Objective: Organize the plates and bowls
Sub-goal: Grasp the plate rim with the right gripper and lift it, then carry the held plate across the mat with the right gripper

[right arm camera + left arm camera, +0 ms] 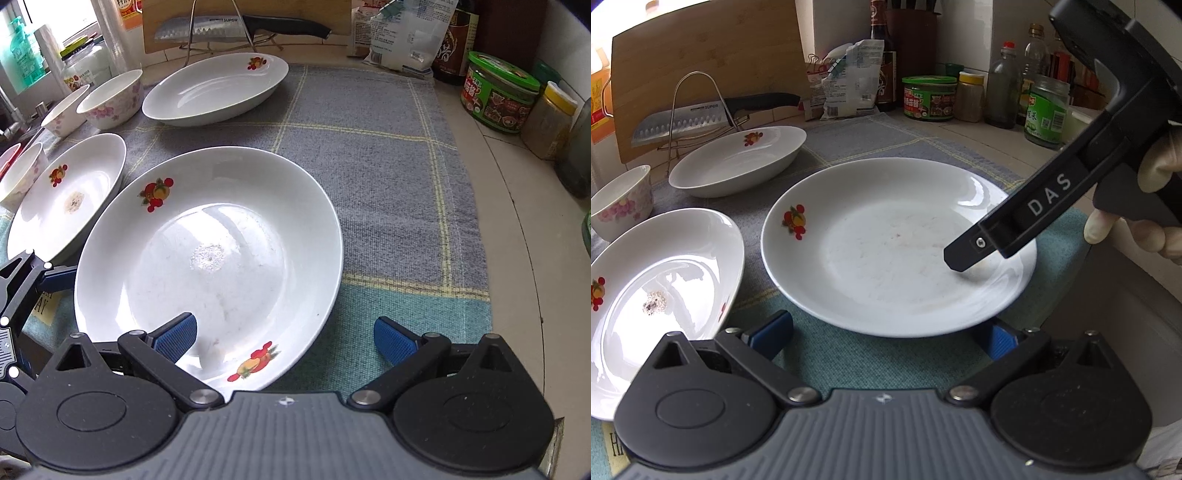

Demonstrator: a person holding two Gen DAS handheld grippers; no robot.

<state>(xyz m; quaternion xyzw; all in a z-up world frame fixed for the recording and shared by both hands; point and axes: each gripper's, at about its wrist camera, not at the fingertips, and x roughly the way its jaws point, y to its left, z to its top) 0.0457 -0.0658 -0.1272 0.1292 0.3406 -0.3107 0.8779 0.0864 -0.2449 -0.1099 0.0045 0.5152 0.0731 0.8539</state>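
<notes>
Left gripper was spread wide, nothing between the blue pads; the near rim of the big round plate sat just ahead of and between them. Right gripper was also spread wide and empty: its left pad hung over the plate's near inner slope, its right pad over the cloth off the plate's edge. Can't tell whether the left pad touched the plate.

From the left wrist view, the right gripper came in from the upper right with a gloved hand on its handle, one finger tip low over the plate's right side.

The plate lay flat on the checked cloth, with fruit prints on the rim. Just left of it was a second plate with a small residue patch in the middle, the two rims close. Past those, an oval dish was near the cloth's far edge. Floral bowls lined up at far left.

At the back: a knife on a wire rack against a cutting board, a bag, and jars and bottles along the wall.
</notes>
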